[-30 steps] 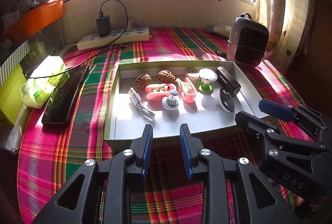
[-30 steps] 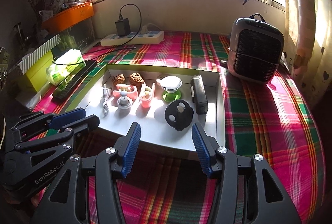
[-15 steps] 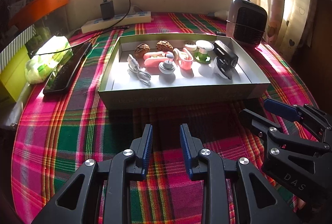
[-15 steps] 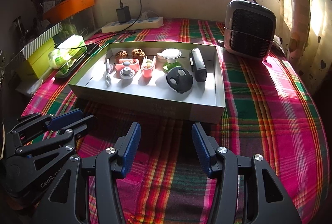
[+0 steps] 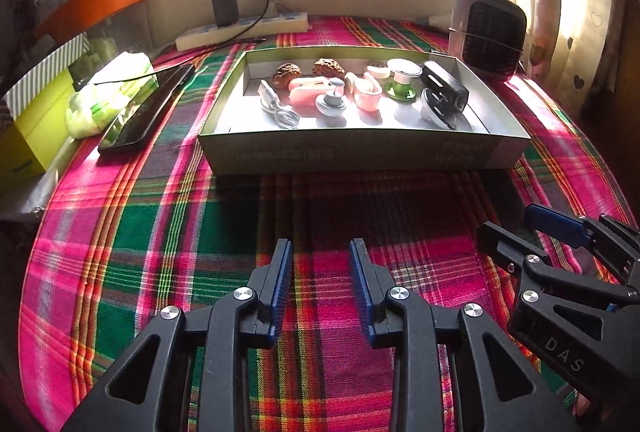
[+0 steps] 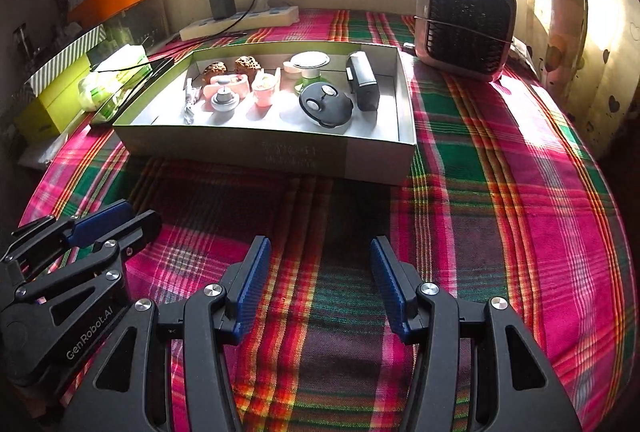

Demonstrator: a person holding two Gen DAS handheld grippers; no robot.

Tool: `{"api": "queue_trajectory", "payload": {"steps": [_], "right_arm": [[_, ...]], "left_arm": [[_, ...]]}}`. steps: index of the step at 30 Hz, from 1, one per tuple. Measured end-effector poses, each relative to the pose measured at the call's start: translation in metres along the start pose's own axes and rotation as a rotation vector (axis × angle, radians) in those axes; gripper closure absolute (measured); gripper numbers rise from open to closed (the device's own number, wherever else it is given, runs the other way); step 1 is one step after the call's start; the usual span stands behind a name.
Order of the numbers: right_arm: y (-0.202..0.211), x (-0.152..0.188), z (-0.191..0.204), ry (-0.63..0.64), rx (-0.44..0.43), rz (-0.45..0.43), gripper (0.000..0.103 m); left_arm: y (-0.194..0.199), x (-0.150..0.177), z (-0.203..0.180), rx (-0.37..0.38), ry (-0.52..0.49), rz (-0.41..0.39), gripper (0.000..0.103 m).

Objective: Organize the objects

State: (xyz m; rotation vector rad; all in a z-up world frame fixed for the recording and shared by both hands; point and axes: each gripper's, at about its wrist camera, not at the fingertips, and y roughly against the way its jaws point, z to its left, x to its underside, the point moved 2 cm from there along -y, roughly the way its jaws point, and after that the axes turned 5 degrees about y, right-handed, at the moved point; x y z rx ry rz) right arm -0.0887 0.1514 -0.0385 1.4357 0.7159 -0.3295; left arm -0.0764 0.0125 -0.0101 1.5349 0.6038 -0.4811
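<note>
A shallow green box (image 5: pixel 360 151) (image 6: pixel 264 147) on the plaid tablecloth holds several small items: two walnuts (image 5: pixel 286 72), a white cable (image 5: pixel 276 107), pink pieces (image 5: pixel 308 91), a green stand (image 5: pixel 398 87), a black round object (image 6: pixel 326 105) and a black rectangular device (image 6: pixel 362 79). My left gripper (image 5: pixel 320 272) is open and empty, well in front of the box. My right gripper (image 6: pixel 316 276) is open and empty, also in front of the box. Each gripper shows in the other's view.
A small heater (image 6: pixel 464 27) stands at the back right. A power strip with a charger (image 5: pixel 240 27) lies at the back. A black phone (image 5: pixel 148 109), a tissue pack (image 5: pixel 108 91) and a yellow-green box (image 5: pixel 36 123) lie to the left.
Both grippers have pulled back from the box toward the table's near side; the box now looks farther away. The jaws stayed open.
</note>
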Motion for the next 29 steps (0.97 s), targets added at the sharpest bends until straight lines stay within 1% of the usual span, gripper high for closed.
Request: {"api": "queue_trajectory", "payload": {"steps": [2,12,29], "right_arm": [[0.0013,0.0010,-0.0011,-0.004,0.000,-0.001,0.050],[0.0012,0.0024,-0.0006,0.001,0.010,0.002,0.046],[0.0008,0.0022,-0.0002,0.001,0.012,0.003,0.046]], "left_arm": [[0.0007,0.0013,-0.0011,-0.006,0.008,-0.002,0.073],[0.0007,0.0025,-0.0025,-0.003,0.009,-0.002,0.071],[0.0008,0.0025,-0.0027,-0.003,0.009,-0.001,0.071]]}}
